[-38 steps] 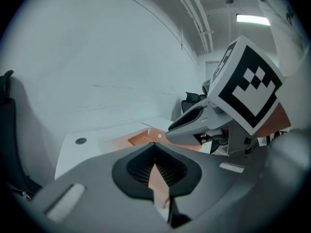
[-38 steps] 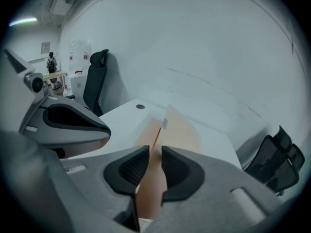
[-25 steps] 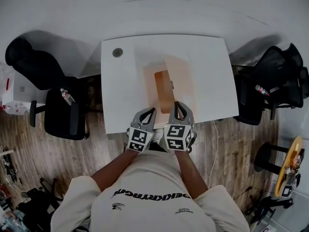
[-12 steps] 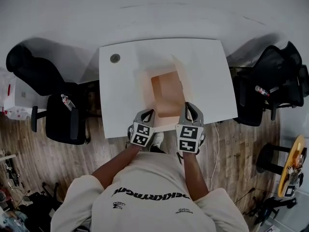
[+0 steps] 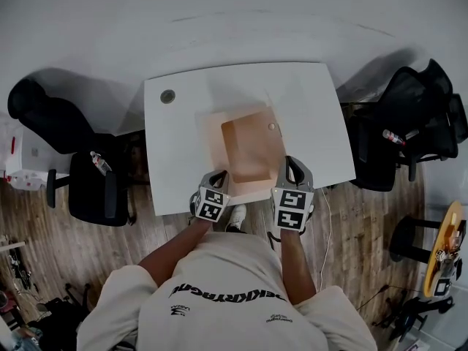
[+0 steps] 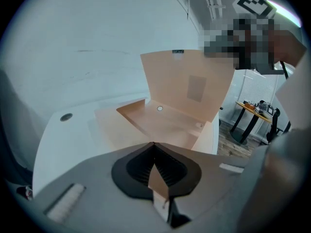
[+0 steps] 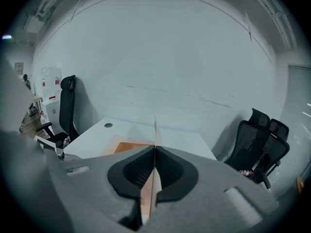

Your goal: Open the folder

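Observation:
A tan folder (image 5: 252,151) lies half open on the white table (image 5: 322,108). My left gripper (image 5: 219,177) is shut on the near edge of its lower flap (image 6: 159,181), at the table's front edge. In the left gripper view the upper cover (image 6: 187,86) stands nearly upright over the inner panel (image 6: 167,125), which has a small round snap (image 6: 160,108). My right gripper (image 5: 293,165) is shut on that raised cover (image 7: 155,130), seen edge-on in the right gripper view (image 7: 155,147); its jaws have just been closing on the sheet.
A round cable grommet (image 5: 168,96) sits at the table's far left corner. Black office chairs stand at the left (image 5: 95,192) and right (image 5: 409,130) of the table. A small round yellow side table (image 5: 442,247) is on the wooden floor at the right.
The right gripper has swung to the right with the cover, and the folder has gone from nearly shut to wide open. The left gripper has dropped toward the table's front edge.

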The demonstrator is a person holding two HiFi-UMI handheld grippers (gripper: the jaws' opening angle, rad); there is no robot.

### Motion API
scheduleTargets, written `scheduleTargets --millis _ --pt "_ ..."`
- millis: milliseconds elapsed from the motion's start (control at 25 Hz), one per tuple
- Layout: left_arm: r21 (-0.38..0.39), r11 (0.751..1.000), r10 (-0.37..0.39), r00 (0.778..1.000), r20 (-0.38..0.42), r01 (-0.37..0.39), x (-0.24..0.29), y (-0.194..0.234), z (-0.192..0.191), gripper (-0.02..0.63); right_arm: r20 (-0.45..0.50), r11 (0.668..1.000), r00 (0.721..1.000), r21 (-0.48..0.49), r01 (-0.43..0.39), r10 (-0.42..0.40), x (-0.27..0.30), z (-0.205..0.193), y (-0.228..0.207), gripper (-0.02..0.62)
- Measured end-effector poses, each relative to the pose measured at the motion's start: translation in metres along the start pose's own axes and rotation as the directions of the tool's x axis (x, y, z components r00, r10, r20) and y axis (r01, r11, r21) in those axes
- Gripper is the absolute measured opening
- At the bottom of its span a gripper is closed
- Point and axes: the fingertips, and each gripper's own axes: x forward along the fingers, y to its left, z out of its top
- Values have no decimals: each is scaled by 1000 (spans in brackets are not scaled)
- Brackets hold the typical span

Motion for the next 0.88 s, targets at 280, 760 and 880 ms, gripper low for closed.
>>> scheduleTargets --millis 280,760,880 --pt "1 1000 -12 998 -54 12 9 -3 -11 -9 -1 999 999 21 45 -45 2 -8 -34 5" --pt "-11 1000 -25 998 -55 25 11 -1 -14 -9 -24 995 997 61 79 -78 12 -23 -77 5" --pt "-16 999 -30 998 -63 29 11 -1 -13 -9 -34 993 995 71 94 -92 16 -27 -88 5"
